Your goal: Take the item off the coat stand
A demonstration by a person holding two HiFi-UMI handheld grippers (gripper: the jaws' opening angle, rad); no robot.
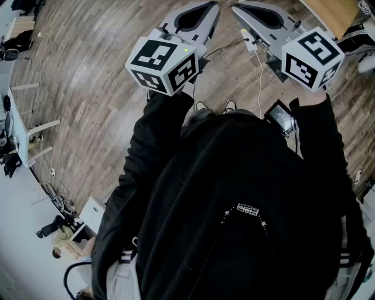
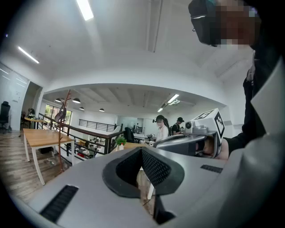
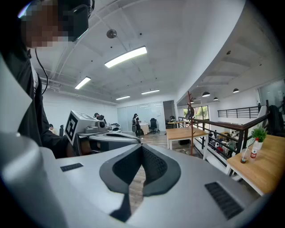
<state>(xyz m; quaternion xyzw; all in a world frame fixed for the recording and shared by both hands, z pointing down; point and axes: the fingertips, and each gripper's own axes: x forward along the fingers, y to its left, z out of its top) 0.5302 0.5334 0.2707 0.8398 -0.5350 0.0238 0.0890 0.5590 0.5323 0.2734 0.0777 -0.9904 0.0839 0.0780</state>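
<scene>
A thin reddish coat stand (image 2: pixel 61 133) rises far off beside a wooden table, with a dark item (image 2: pixel 60 115) hanging near its top. The right gripper view shows the same stand (image 3: pixel 191 133) and its hanging item (image 3: pixel 190 113), also distant. My left gripper (image 2: pixel 141 149) is shut and empty, its jaws meeting at the tip. My right gripper (image 3: pixel 141 146) is shut and empty too. In the head view both are held out level in front of the body, the left gripper (image 1: pixel 212 6) and the right gripper (image 1: pixel 235 7) side by side with tips close together.
Wooden tables (image 2: pixel 42 137) (image 3: pixel 185 132) stand near the stand, along a dark railing (image 3: pixel 231 127). A potted plant (image 3: pixel 257 133) and a bottle sit on a table at the right. People (image 2: pixel 161 129) work far back. Cables (image 1: pixel 259 76) lie on the plank floor.
</scene>
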